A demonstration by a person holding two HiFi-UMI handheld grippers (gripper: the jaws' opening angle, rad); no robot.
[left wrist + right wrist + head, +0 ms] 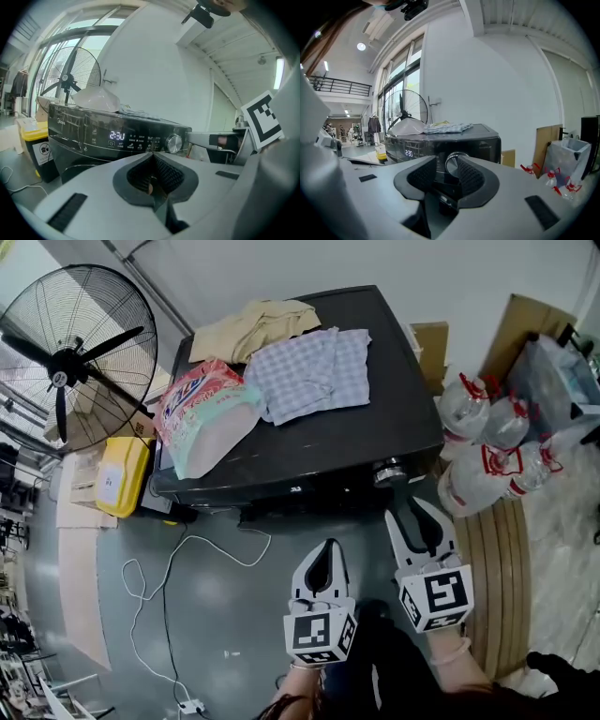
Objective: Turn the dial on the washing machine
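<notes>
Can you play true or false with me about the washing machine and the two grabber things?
1. The washing machine is black. True.
2. A checked cloth lies on top of it. True.
3. The left gripper has its jaws wide apart. False: they are together, with nothing between them.
4. The fan sits on top of the machine. False: it stands beside the machine.
5. The right gripper has its jaws apart, lined up with the dial. True.
</notes>
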